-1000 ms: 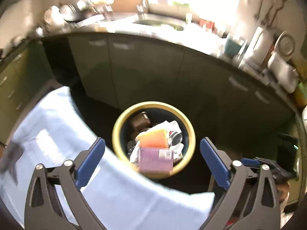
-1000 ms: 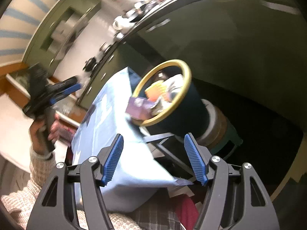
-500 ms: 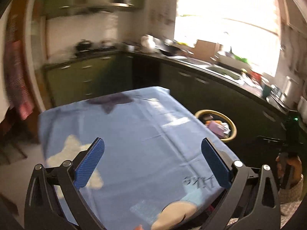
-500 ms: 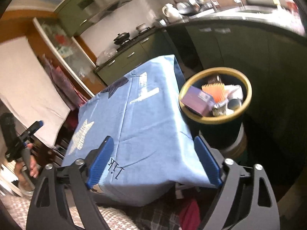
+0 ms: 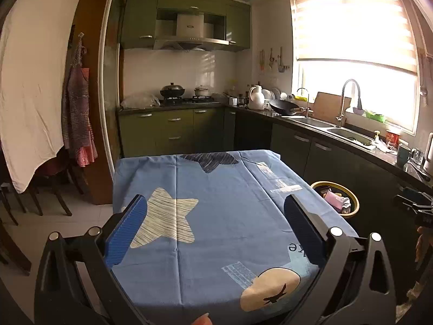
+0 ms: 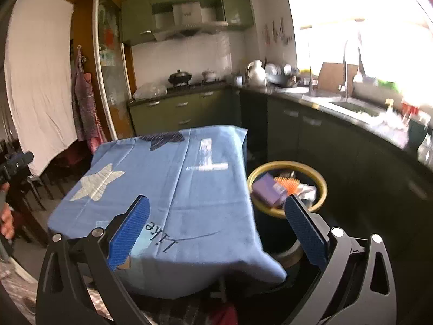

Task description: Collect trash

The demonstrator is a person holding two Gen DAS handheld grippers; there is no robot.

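So my left gripper (image 5: 213, 230) is just hanging over the near edge of the table (image 5: 216, 203), jaws spread wide with nothing in them, only the blue cloth with the star print underneath. My right gripper (image 6: 216, 227) sits over the table's near right corner, jaws opening up, also nothing between them. The yellow-rimmed trash bin (image 6: 322, 187) stands just off the table's right edge, with a purple box (image 6: 266, 191) and an orange brush (image 6: 286, 182) piled in it.

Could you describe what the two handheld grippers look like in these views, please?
The left gripper and right gripper look alike: matte black angular frames with triangular cut-outs and round silver rivets. Each ends in two flat fingers faced with ribbed blue pads. No cables or markings show.
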